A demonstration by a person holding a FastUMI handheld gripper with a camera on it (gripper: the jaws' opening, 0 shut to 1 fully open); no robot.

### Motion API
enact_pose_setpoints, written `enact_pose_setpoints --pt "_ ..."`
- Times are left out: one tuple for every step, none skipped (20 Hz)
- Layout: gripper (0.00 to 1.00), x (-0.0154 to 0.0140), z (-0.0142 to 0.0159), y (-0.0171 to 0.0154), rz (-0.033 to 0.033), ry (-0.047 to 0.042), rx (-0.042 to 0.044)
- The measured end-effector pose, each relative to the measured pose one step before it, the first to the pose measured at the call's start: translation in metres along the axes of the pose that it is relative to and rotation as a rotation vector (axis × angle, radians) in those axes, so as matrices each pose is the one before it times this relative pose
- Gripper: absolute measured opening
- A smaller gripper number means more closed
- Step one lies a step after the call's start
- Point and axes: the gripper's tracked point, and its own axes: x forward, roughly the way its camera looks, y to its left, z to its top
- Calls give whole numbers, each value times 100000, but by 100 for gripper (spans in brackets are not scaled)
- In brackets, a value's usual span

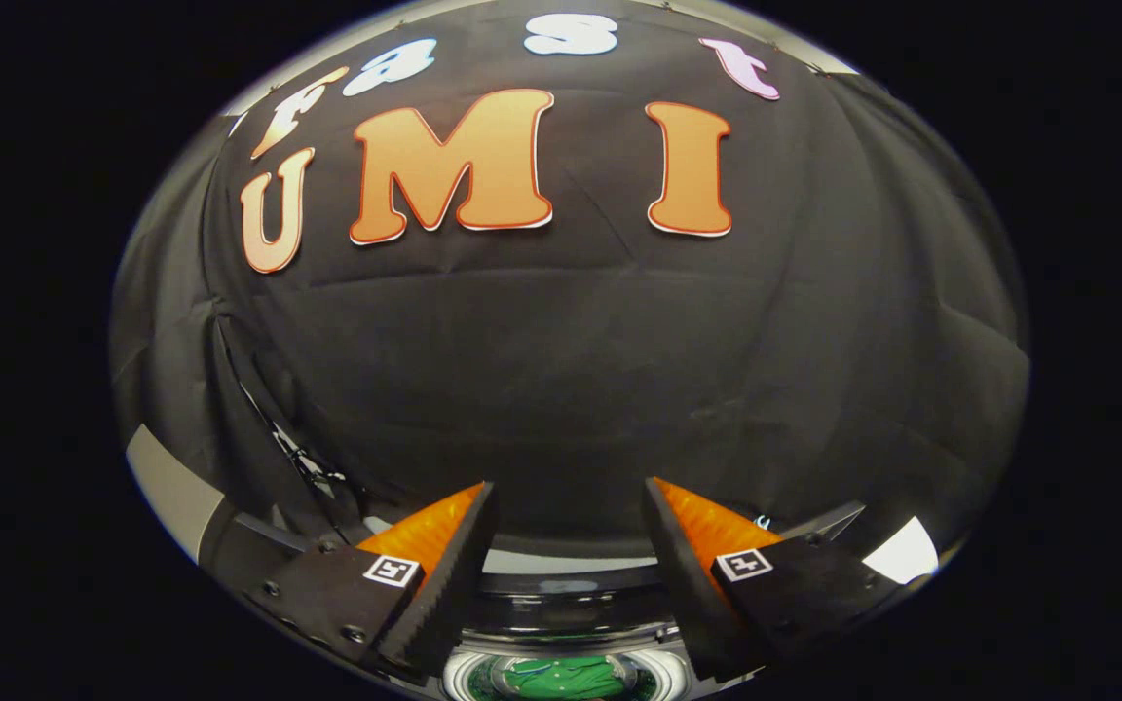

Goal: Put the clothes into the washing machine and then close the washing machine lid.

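My gripper (569,497) is held up high, its two fingers spread wide apart with nothing between them. Below and between the fingers I look down on the top of the washing machine (569,594), with its dark raised lid or rim just beyond a round white opening (663,672). A green piece of clothing (561,677) lies inside that opening. The fingers are well above the machine and touch nothing.
The booth's black cloth wall (571,370) stands straight ahead, beyond the machine. Dark cables (298,458) hang along the wall to the left of the fingers. A pale panel edge (171,492) shows at the far left and a white patch (902,550) at the far right.
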Motion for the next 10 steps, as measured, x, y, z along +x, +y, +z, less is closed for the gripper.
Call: enact_pose_setpoints --pt "95 -361 -12 60 752 -528 -343" --pt "95 -442 69 -104 496 -1051 -1286" --pt "96 -571 -145 -5 229 -1187 325" --pt "96 -499 -31 -9 -42 -742 876" --pt "96 -707 -340 -71 -115 -498 350" --pt "96 -569 -235 39 -120 -220 -160" --pt "96 -700 -261 -15 -269 107 -78" --pt "96 -646 -194 -17 -268 169 -37" --pt "96 -732 -359 -15 -159 411 -156" --pt "96 -655 -334 -24 -87 230 -4"
